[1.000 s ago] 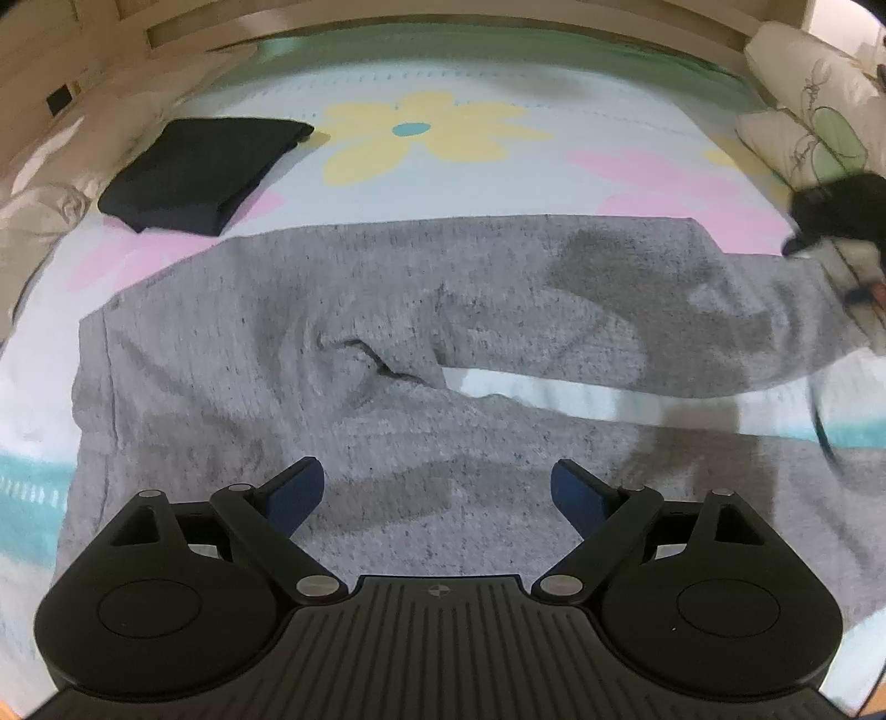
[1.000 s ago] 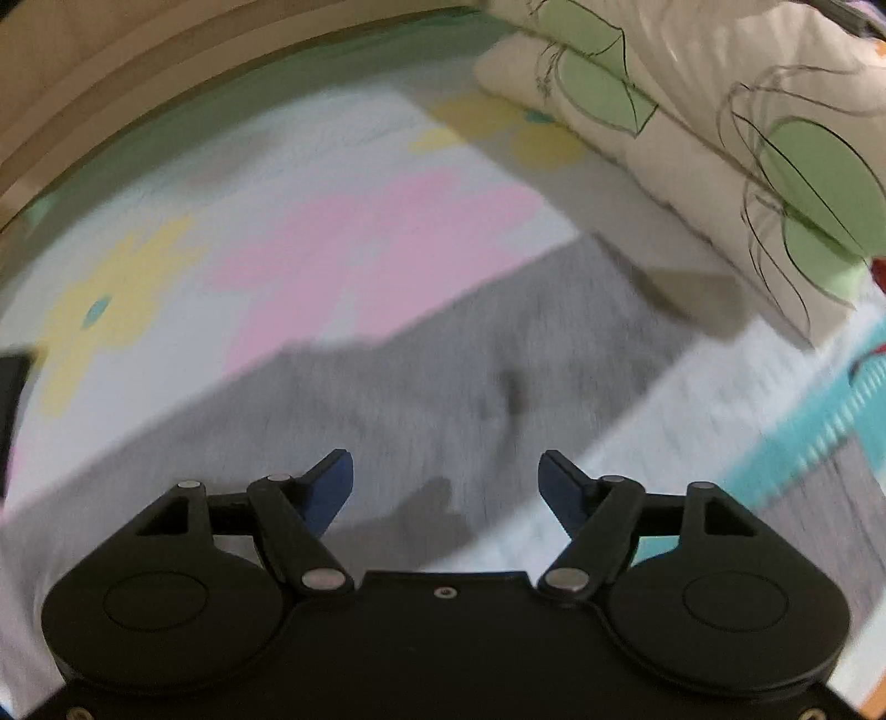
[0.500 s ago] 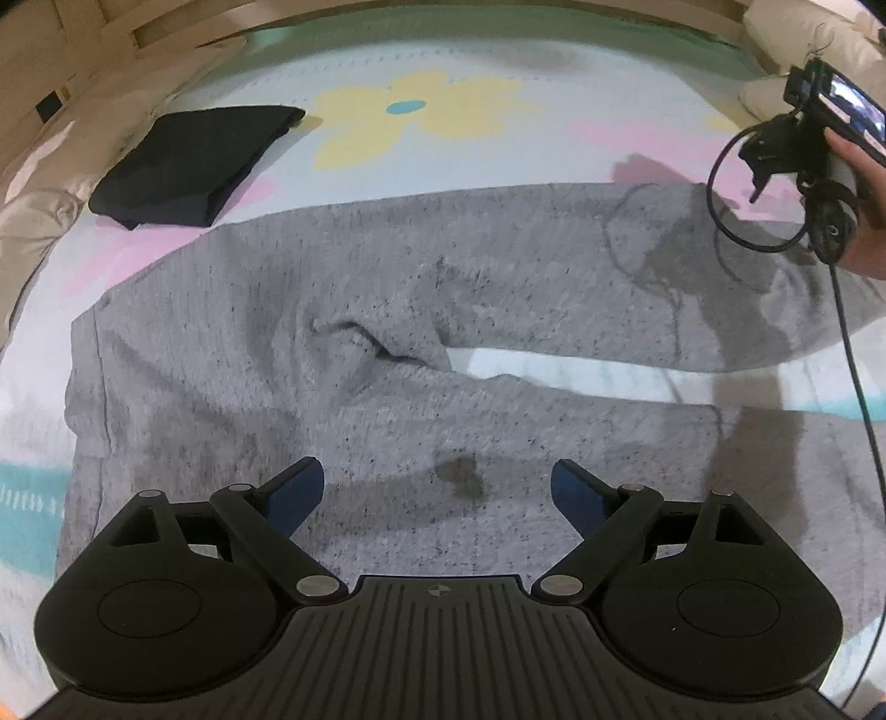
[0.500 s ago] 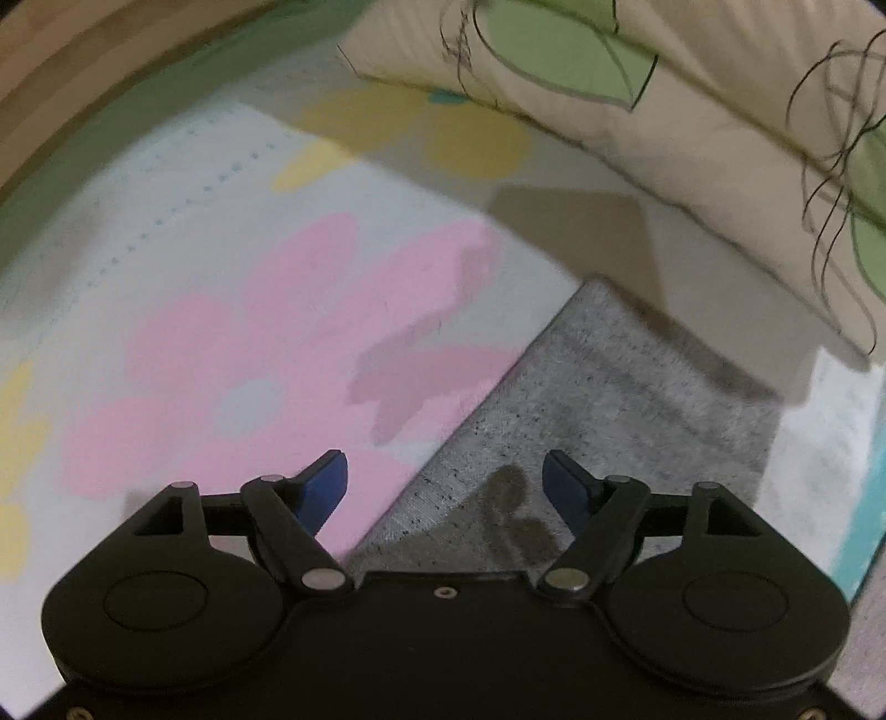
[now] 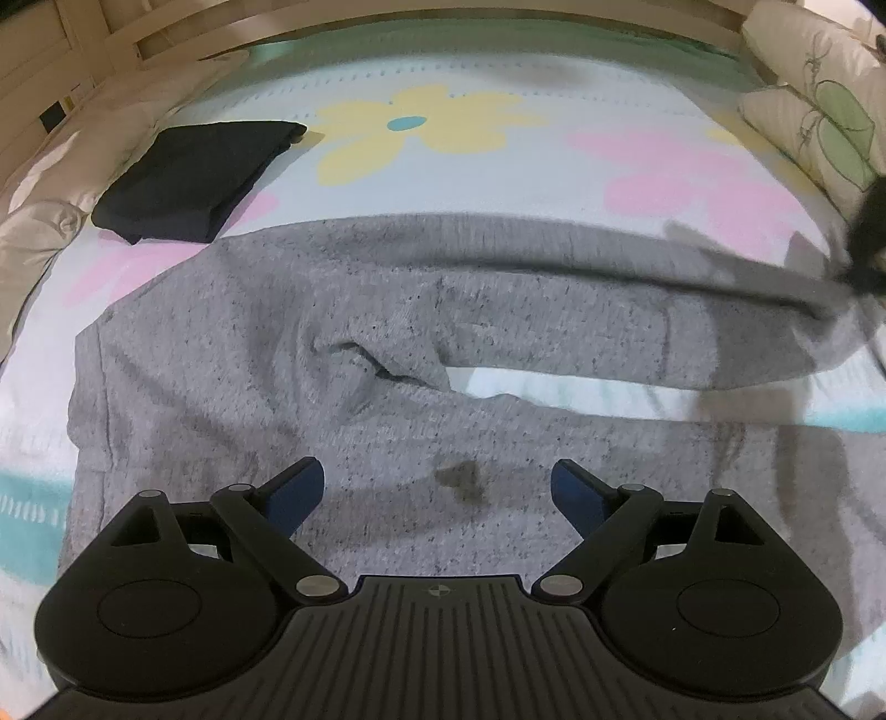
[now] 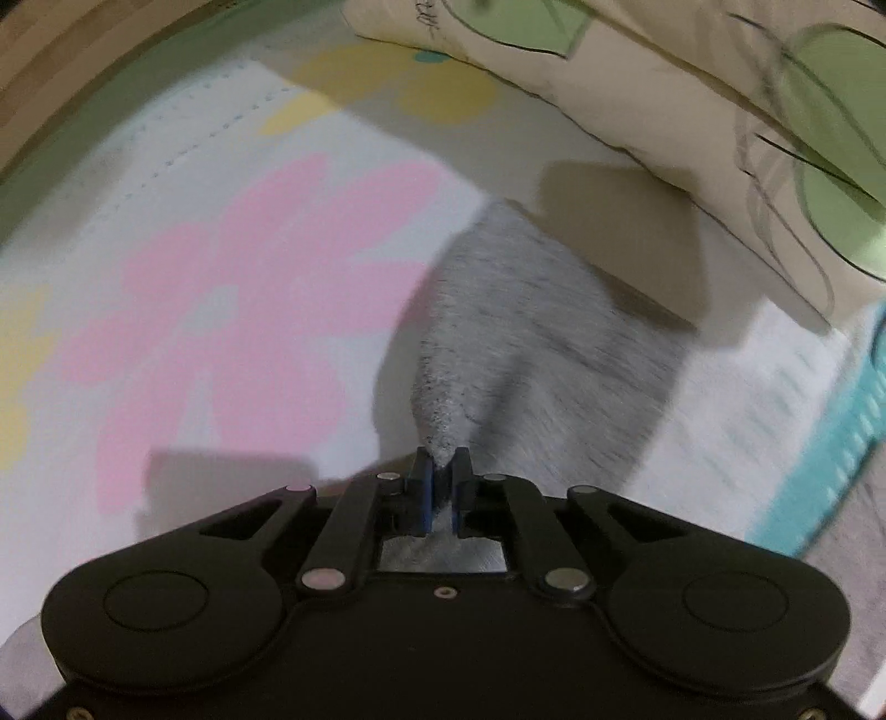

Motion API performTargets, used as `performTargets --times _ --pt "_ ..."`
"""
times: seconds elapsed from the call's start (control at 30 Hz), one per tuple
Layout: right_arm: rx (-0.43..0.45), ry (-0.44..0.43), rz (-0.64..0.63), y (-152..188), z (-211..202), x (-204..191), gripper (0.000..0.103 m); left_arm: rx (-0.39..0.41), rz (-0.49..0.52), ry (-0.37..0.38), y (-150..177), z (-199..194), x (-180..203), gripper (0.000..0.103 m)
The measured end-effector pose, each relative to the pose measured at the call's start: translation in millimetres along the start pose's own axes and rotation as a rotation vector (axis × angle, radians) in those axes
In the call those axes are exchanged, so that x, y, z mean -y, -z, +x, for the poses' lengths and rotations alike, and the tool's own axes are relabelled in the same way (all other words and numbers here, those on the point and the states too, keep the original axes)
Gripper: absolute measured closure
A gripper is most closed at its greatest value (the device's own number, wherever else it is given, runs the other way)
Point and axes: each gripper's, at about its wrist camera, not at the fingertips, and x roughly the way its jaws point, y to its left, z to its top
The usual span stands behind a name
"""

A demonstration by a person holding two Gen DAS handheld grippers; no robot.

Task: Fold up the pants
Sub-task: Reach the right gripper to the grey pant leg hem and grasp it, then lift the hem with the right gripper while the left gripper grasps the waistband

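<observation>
Grey heathered pants (image 5: 288,354) lie spread on the flowered bed sheet, waistband at the left, legs running right. My left gripper (image 5: 437,487) is open and empty, hovering over the near leg. My right gripper (image 6: 440,479) is shut on the far leg's hem (image 6: 498,343) and holds it lifted off the sheet. In the left wrist view the right gripper (image 5: 869,243) shows as a dark blur at the far right edge, with the far leg (image 5: 609,288) raised and pulled taut toward it.
A folded black garment (image 5: 194,177) lies at the back left of the bed. Cream pillows with green leaf print (image 6: 692,99) sit beside the leg ends. A wooden bed frame (image 5: 166,33) runs behind. A pale duvet (image 5: 33,232) bunches at the left.
My right gripper has closed on the far leg's hem and lifted it. The far leg now rises off the sheet. My left gripper stays open over the near leg.
</observation>
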Motion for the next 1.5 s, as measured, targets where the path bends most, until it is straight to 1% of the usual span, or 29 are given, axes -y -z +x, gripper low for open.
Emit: performTargets --times 0.13,0.17,0.27,0.4,0.5,0.6,0.7,0.8,0.9,0.97,1.07,1.13,1.17,1.2,1.23,1.27,1.3,1.37,1.43,1.5 --pt "-0.021 -0.04 -0.034 31 -42 27 0.096 0.014 -0.004 0.009 -2 -3 0 0.014" --pt "-0.026 -0.05 -0.039 34 -48 33 0.096 0.019 -0.008 0.019 -3 -4 0 0.014" --pt "-0.038 -0.083 -0.03 63 -71 54 0.096 0.033 -0.028 0.055 -9 -7 -3 0.014" --pt "-0.047 -0.094 -0.009 98 -84 74 0.096 0.043 -0.063 0.077 -29 -5 -12 0.014" --pt "-0.073 -0.067 -0.035 114 -79 75 0.096 0.048 -0.122 0.069 -52 5 -24 0.013" --pt "-0.086 -0.055 -0.041 119 -74 72 0.096 0.011 -0.177 0.065 -78 24 -35 0.013" --pt "-0.095 -0.056 -0.035 116 -75 71 0.095 -0.033 -0.229 0.066 -101 46 -44 0.013" --pt "-0.09 -0.056 -0.042 118 -82 68 0.094 -0.075 -0.253 0.048 -116 66 -48 0.013" --pt "-0.079 -0.056 -0.05 118 -80 66 0.094 -0.107 -0.256 0.026 -129 84 -50 0.013" --pt "-0.08 -0.055 -0.055 116 -76 66 0.094 -0.143 -0.246 0.021 -135 98 -49 0.013" --pt "-0.088 -0.056 -0.054 116 -75 67 0.094 -0.209 -0.231 0.006 -137 119 -44 0.014" --pt "-0.092 -0.055 -0.058 115 -74 67 0.094 -0.244 -0.226 0.01 -137 130 -39 0.014" --pt "-0.095 -0.054 -0.059 116 -74 67 0.094 -0.271 -0.22 0.013 -137 137 -37 0.023" --pt "-0.098 -0.053 -0.06 115 -73 67 0.094 -0.282 -0.223 0.017 -137 140 -37 0.059" --pt "-0.099 -0.052 -0.061 115 -73 66 0.094 -0.294 -0.23 0.022 -136 144 -37 0.078" --pt "-0.099 -0.051 -0.062 115 -72 66 0.094 -0.309 -0.241 0.03 -135 147 -38 0.093" --pt "-0.098 -0.051 -0.064 115 -72 66 0.094 -0.292 -0.254 0.039 -134 144 -40 0.093" --pt "-0.097 -0.056 -0.064 113 -73 65 0.094 -0.209 -0.25 0.035 -134 127 -41 0.096" --pt "-0.084 -0.069 -0.063 111 -76 66 0.094 -0.138 -0.21 0.018 -133 101 -38 0.096" --pt "-0.046 -0.086 -0.066 108 -84 65 0.094 -0.053 -0.173 0.014 -131 67 -35 0.097"
